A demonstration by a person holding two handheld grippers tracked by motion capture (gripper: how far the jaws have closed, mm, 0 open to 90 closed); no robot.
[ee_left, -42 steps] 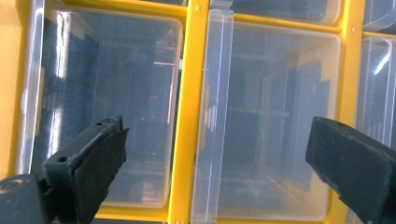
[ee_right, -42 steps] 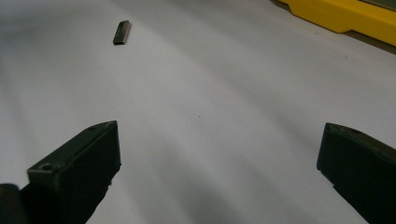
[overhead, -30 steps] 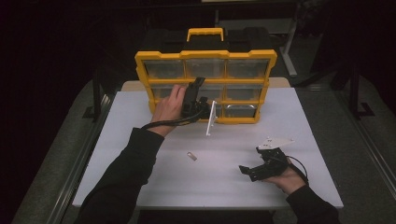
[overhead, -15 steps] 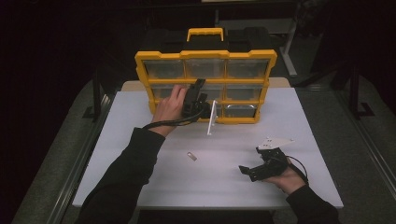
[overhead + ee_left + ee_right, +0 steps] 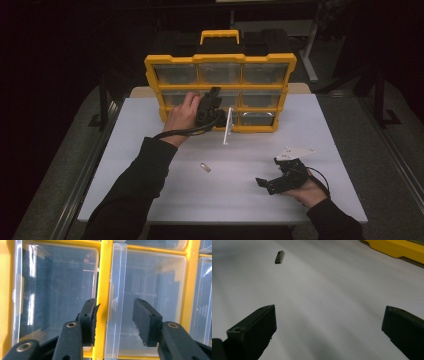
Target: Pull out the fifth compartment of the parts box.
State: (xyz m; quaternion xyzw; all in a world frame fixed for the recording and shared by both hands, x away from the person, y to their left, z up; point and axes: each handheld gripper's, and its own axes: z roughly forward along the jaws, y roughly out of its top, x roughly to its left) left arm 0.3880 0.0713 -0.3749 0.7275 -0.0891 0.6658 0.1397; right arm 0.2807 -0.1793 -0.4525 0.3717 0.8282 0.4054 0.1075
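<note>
Left gripper closing around clear drawer front, not yet clamped; right gripper apart; one metal piece.

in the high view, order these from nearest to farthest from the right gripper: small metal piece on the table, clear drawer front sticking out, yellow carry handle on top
From the right gripper:
1. small metal piece, on the white table to its left.
2. clear drawer front, sticking out at the organizer's lower row.
3. yellow carry handle, on top at the back.

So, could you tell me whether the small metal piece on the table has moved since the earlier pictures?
No. The small metal piece lies where it did, in line with the organiser and the white table.
</note>
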